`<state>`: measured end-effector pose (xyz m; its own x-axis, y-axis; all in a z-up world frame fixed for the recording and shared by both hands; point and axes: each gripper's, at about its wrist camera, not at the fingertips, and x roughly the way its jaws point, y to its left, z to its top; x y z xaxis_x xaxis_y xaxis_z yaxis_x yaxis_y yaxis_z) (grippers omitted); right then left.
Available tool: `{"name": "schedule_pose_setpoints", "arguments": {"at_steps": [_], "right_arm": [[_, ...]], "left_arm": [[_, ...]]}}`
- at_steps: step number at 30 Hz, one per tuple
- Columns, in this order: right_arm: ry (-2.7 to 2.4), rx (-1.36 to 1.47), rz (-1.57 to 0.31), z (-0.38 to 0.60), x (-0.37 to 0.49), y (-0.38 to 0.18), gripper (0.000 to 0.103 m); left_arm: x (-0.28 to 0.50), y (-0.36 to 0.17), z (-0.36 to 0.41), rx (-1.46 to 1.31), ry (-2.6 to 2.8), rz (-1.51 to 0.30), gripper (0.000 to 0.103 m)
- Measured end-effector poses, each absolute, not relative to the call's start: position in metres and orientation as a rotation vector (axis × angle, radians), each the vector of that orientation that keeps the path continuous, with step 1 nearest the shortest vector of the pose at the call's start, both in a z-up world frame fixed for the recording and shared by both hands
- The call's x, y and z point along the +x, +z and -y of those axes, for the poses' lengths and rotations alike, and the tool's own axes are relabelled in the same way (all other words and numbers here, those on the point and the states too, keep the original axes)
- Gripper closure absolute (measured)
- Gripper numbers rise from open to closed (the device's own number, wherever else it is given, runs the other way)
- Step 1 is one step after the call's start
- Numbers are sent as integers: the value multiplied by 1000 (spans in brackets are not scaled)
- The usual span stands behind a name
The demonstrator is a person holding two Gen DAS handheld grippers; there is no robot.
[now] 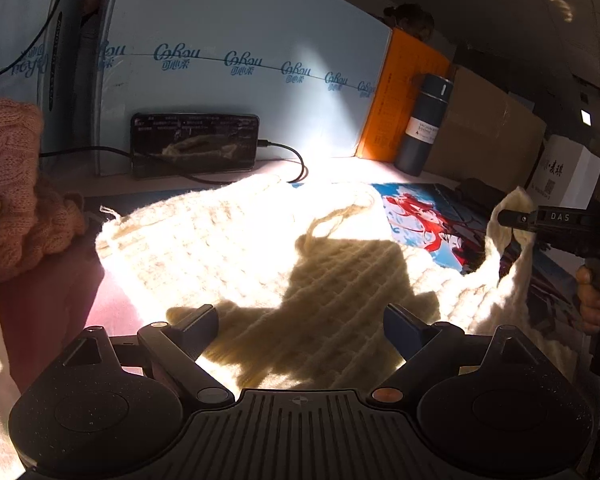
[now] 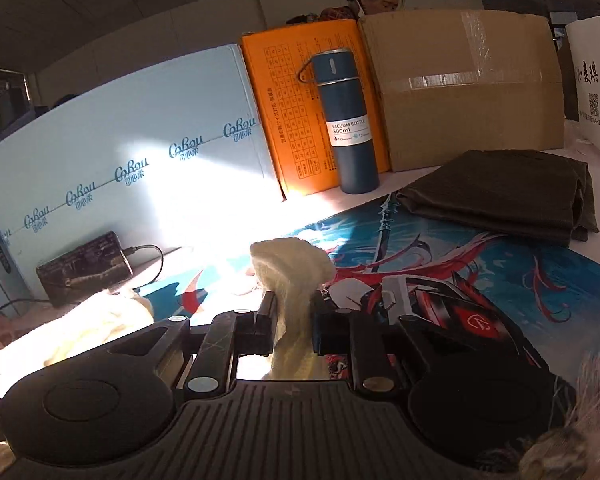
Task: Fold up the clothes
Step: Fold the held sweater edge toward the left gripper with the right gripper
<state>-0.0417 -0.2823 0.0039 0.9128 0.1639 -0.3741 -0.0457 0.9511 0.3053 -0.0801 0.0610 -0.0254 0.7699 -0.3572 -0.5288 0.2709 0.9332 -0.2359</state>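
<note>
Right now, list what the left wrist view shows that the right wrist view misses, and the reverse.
Only the left wrist view shows the pink knit at the left edge and the cream knit garment spread flat under the open left gripper.

Only the right wrist view shows the folded dark cloth and the right gripper from behind, shut on a bunched corner.

Both show the blue bottle, phone and printed mat.

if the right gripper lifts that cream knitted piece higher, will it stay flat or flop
Probably flop: the cream knit already sags from the right gripper in soft folds. Its chunky, open weave looks stretchy, so it may lengthen. Loose yarn ends could snag.
</note>
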Motion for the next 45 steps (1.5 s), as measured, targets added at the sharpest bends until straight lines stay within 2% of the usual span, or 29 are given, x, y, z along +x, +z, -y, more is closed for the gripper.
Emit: {"name": "schedule_pose_setpoints", "arguments": {"at_steps": [4,9,13,14,15,17,21,24,28,30,34,35,36,37,38,39,45], "right_arm": [[337,321,-384,256,-53,31,88],[604,288,-519,225,-58,21,87],[771,225,-634,203,-63,7,78],[790,207,-643,199,-67,6,67],[809,197,-653,197,-69,6,46],[871,192,-669,197,-75,3,32],[933,185,-696,200,-85,-6,26],[958,184,-724,205,-83,-13,26],[1055,201,-588,222,-86,11,25],[1107,266,-480,238,-81,24,22],[1009,361,-410,253,-44,19,17],[988,391,-424,255,-36,13,17],[973,424,-456,257,-28,6,17],[958,458,-487,258,-21,-1,17],[942,492,-519,260,-14,-7,17],[925,525,-550,262,-7,-14,17],[892,599,-620,266,6,-30,17]], "left_arm": [[-80,-25,-63,-164,-342,-599,11],[-81,-23,-67,-191,-329,-571,11],[-81,-23,-71,-216,-306,-547,11],[-81,-23,-72,-222,-300,-540,11],[-81,-22,-73,-225,-298,-533,11],[-81,-22,-72,-226,-298,-520,11],[-84,-16,-61,-173,-298,-497,11],[-83,-11,-49,-116,-288,-497,11],[-75,-2,-42,-67,-231,-481,11],[-63,3,-37,-37,-214,-471,11],[-33,5,-31,-35,-212,-491,13],[-23,2,-31,-64,-235,-519,16],[-13,-1,-30,-92,-259,-547,36],[-5,-6,-29,-106,-268,-577,71],[1,-11,-26,-111,-270,-606,84],[3,-14,-25,-101,-265,-612,92],[0,-15,-26,-3,-205,-609,91]]}}
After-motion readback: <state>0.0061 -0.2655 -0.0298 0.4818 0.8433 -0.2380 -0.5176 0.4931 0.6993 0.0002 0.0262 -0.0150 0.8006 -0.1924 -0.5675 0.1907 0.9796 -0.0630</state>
